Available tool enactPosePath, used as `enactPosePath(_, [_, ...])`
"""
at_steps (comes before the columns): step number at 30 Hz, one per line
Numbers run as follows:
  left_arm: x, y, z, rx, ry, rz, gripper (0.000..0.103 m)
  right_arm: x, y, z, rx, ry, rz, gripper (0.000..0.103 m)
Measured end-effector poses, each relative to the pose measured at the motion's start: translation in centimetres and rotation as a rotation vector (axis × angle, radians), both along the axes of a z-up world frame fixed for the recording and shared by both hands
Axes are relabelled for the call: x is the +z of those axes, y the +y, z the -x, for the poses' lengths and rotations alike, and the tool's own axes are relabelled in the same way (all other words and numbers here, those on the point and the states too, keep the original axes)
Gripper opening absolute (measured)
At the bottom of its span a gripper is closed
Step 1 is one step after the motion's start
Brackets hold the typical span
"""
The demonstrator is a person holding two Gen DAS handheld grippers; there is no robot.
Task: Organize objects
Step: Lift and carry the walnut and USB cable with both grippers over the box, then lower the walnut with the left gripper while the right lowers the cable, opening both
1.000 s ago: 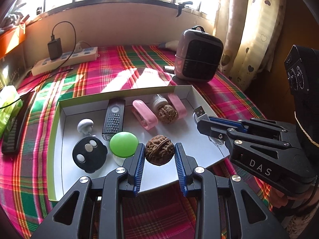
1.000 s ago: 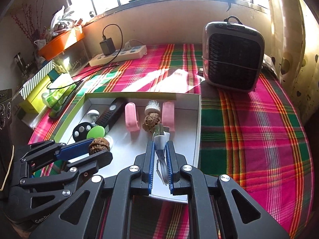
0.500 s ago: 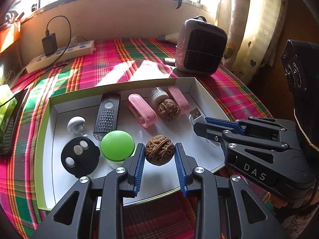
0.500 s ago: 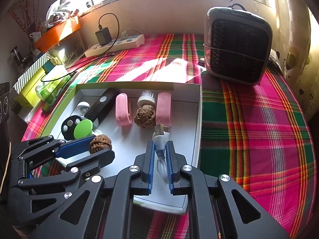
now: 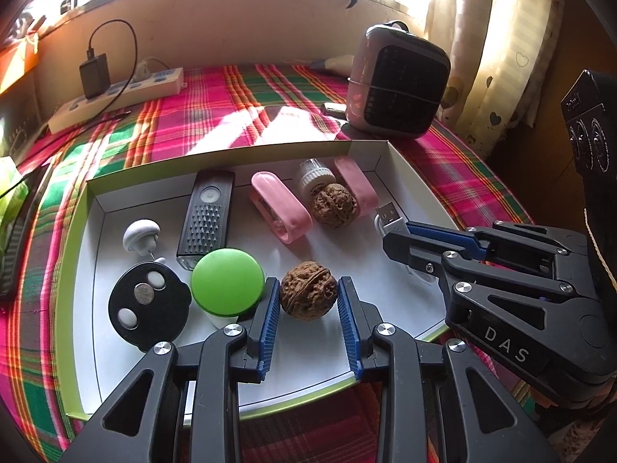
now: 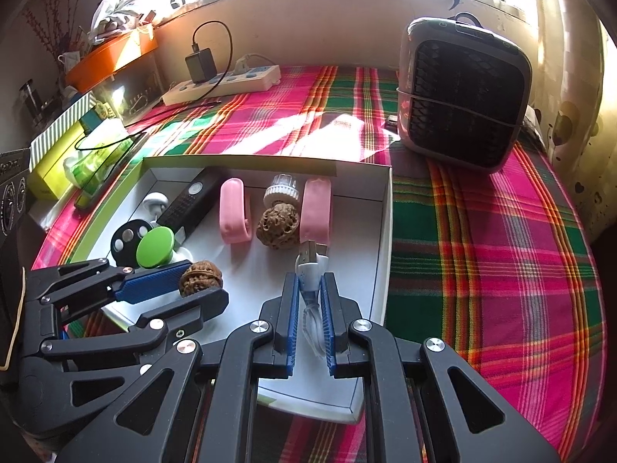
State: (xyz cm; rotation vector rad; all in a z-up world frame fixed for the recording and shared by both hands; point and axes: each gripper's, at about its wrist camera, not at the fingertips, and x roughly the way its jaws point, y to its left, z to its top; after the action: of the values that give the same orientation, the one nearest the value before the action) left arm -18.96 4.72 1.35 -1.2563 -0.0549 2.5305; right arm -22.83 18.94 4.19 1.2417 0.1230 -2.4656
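The USB cable (image 6: pixel 311 270) vanished between the right gripper's (image 6: pixel 308 301) blue pads, its far end unseen. In the left wrist view that gripper covered all but the plug. The green-capped thing's (image 5: pixel 227 287) white base sat mostly hidden at 6 o'clock behind a finger (image 5: pixel 266 320). The curtain (image 5: pixel 497 50) ran off at 1 o'clock.

Black claw (image 5: pixel 308 301), blue ribbed pads, silver screws
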Motion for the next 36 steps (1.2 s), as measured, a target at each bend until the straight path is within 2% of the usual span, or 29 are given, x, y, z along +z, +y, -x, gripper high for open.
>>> enactPosePath(20, [-0.1,-0.1,0.0,0.006,-0.003,0.002,0.029,0.1,0.2,-0.3,-0.015,0.000,0.035,0.012])
enactPosePath(36, [1.2,-0.6,-1.9,0.031,0.022,0.017,0.029,0.9,0.4,-1.7,-0.043,0.026,0.044,0.012])
